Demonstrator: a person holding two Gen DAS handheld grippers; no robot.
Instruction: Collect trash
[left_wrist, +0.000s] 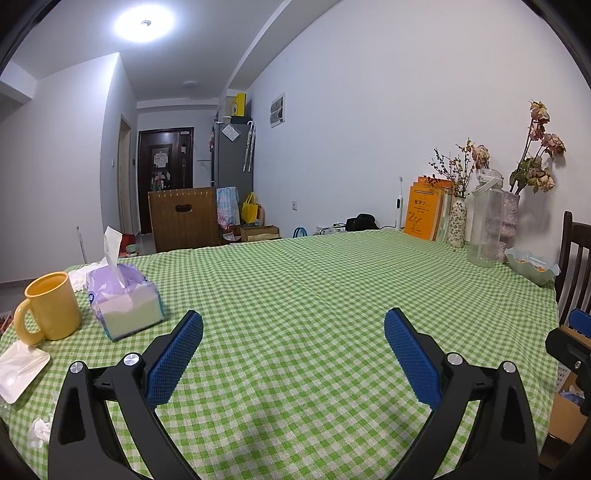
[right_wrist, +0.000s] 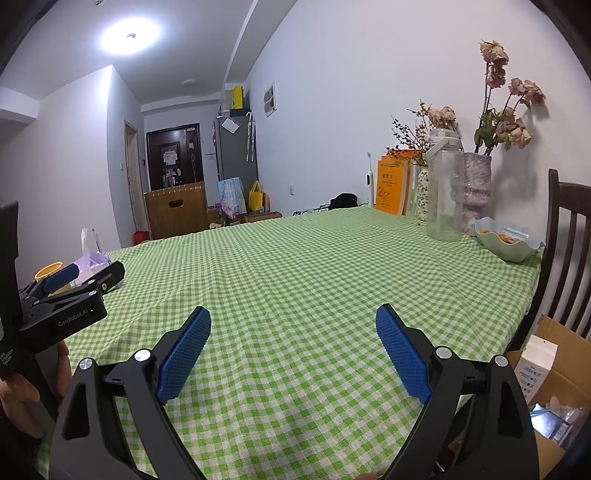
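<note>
Crumpled tissue (left_wrist: 40, 430) lies on checked tablecloth (left_wrist: 295, 295) at near left edge, left of left gripper (left_wrist: 293, 341); more crumpled white paper (left_wrist: 79, 278) behind yellow mug (left_wrist: 51, 306), beside tissue pack (left_wrist: 123, 304). Nothing collected yet by look of it; whole task left. Left gripper jaws spread wide, empty. Right gripper (right_wrist: 293, 341) likewise wide, empty, over bare cloth. Only left view shows trash and white dish (left_wrist: 20, 369); only right view shows cardboard box (right_wrist: 546, 373) past table's right edge, possibly bin.
</note>
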